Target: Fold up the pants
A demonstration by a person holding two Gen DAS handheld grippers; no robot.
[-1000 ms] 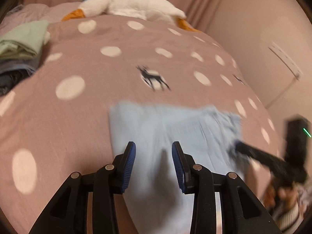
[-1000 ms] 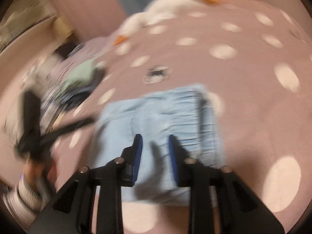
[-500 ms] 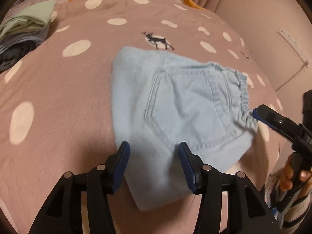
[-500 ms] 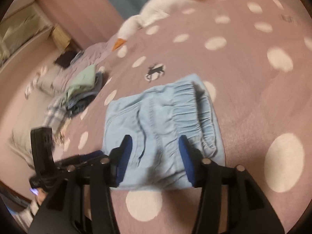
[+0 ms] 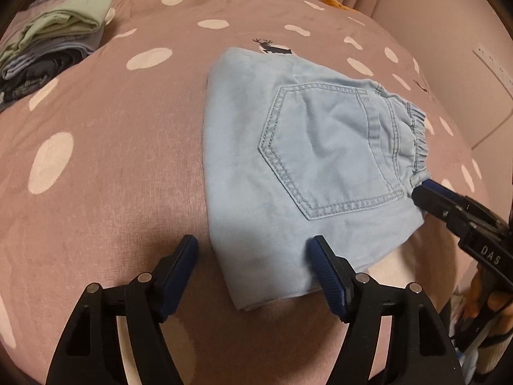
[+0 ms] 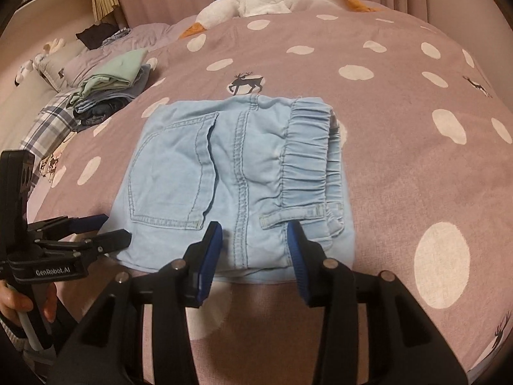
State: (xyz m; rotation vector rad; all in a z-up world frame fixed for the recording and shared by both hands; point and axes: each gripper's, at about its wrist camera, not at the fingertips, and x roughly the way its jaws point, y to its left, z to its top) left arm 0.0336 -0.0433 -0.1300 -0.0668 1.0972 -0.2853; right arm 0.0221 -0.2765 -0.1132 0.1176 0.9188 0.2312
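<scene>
Left wrist view: pants [image 5: 288, 166] now lying folded into a compact square on the dotted bedspread [image 5: 96, 160], sharper and flatter than a second ago. Left gripper [image 5: 253, 269] opening wide over the near corner, nothing pinched. Right gripper [image 6: 253, 247] narrower than half a second back, closing, straddling the near hem by the waistband [image 6: 307, 154], not clearly gripping. Looks basically done. Plenty of bare bedspread around; clothes pile [image 6: 109, 89] well apart.
</scene>
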